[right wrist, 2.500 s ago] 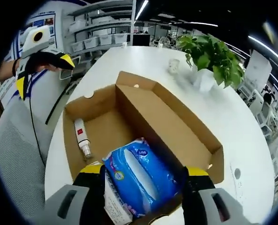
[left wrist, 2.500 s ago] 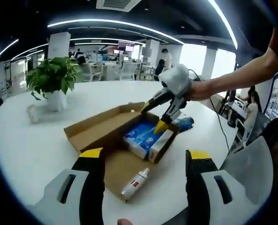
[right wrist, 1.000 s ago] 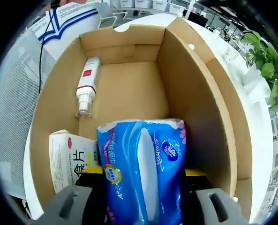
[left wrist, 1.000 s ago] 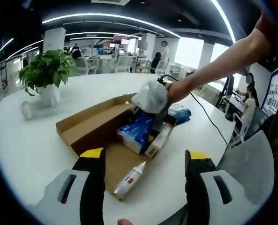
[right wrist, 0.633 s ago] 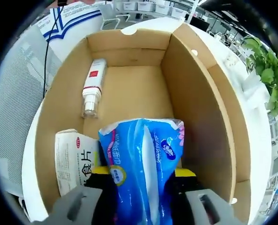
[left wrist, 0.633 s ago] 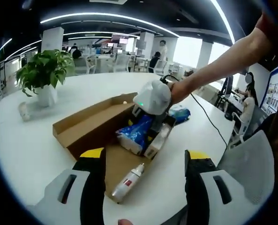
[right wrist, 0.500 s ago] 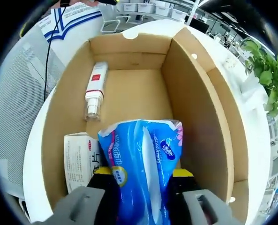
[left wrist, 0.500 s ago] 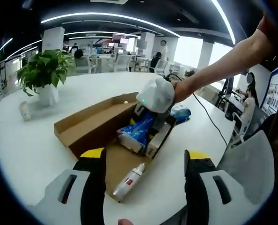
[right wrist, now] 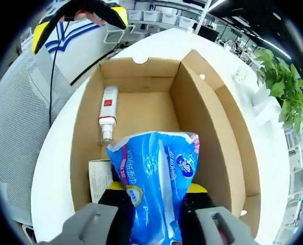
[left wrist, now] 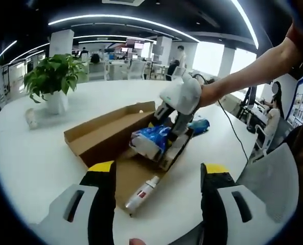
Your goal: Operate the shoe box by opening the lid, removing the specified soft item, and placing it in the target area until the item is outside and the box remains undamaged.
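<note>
In the right gripper view, the left gripper [right wrist: 79, 18] hovers spread at 11 o'clock; the open shoe box [right wrist: 212, 132] sits on the tabletop [right wrist: 54, 168]; the right gripper [right wrist: 156, 196] pinches the blue tissue pack [right wrist: 154, 168] above it.

My right gripper [right wrist: 155, 200] is clamped on the blue tissue pack [right wrist: 155, 176], holding it over the open shoe box [right wrist: 87, 122]. In the box: a white bottle [right wrist: 107, 115] with a red label lying flat, and a white carton [right wrist: 99, 179] just left of the pack. The left gripper [right wrist: 79, 13] is top left, jaws apart. Potted plant [right wrist: 284, 84] on the white table [right wrist: 51, 173], right.
</note>
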`<state>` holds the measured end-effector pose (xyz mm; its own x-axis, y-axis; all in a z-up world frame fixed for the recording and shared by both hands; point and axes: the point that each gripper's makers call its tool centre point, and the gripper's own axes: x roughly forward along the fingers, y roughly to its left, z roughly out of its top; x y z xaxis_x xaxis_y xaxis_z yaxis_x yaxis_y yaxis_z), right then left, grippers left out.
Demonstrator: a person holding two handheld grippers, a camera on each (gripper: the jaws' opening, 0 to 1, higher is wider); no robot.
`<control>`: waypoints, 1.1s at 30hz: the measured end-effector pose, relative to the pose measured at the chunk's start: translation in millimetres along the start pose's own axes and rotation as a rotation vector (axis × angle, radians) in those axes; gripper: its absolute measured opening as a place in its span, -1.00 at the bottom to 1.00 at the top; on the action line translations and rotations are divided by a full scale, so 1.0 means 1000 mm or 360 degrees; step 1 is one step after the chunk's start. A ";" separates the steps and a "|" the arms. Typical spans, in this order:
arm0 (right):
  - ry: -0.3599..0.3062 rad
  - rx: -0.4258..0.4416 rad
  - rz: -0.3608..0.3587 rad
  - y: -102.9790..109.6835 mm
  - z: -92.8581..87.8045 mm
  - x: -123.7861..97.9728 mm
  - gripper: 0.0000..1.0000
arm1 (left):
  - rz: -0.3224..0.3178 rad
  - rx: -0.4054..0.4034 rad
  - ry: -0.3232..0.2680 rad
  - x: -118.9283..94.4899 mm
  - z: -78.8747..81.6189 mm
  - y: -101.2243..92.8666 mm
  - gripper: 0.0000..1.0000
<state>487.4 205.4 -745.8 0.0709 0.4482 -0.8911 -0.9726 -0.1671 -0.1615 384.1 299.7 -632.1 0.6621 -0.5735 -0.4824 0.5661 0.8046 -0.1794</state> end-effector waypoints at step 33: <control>-0.0048 -0.0074 -0.0189 -0.001 0.026 -0.072 -0.42 | -0.0019 0.0043 -0.0074 -0.007 0.015 -0.016 0.33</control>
<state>477.4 196.4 -670.5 0.1775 0.4931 -0.8517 -0.9465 -0.1516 -0.2850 377.9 289.2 -612.6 0.6768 -0.5902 -0.4400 0.5870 0.7933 -0.1613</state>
